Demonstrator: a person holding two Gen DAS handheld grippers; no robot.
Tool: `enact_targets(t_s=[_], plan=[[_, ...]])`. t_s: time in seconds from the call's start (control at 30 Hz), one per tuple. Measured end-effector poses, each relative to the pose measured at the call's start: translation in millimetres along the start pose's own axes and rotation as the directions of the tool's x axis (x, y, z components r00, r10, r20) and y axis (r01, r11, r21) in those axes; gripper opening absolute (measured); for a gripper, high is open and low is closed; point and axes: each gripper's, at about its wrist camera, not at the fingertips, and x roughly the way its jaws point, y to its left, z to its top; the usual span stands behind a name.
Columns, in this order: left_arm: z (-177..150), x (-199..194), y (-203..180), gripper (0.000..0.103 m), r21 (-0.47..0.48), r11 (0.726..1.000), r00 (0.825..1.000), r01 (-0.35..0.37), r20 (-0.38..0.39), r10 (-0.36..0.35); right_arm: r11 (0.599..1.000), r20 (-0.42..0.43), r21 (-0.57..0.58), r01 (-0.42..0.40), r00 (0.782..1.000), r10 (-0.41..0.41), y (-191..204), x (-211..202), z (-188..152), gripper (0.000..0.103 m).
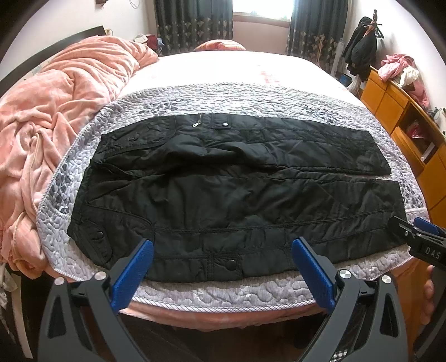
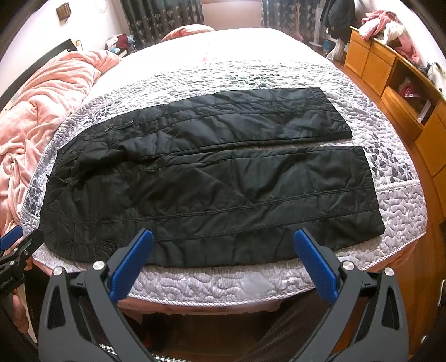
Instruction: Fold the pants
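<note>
Left gripper [image 1: 223,250] and right gripper [image 2: 223,242] fingers spread wide, empty, above flat black pants [image 1: 228,189]

I see black pants [image 1: 237,189] with quilted stitch lines and dark round snap buttons. Under them is a grey and white bedspread [image 1: 251,97] with a pebble pattern and darker blue-grey spots. On the left a blanket [image 1: 55,111] is salmon pink. My left tool [image 1: 223,259] has blue fingers [image 1: 133,275] on a black frame. On the right, the cabinet [image 2: 373,64] is orange-brown wood. The far curtains [image 1: 192,22] are dark with a pale motif.
</note>
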Motion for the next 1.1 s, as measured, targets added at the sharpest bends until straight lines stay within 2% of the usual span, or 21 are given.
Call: enact_targets(t_s=[1.1], plan=[[1, 8, 0, 0.099, -0.001, 1.000, 1.000, -0.001, -0.013, 0.001, 1.000, -0.030, -0.010, -0.010, 1.000, 0.009, 2, 19, 8, 0.101]])
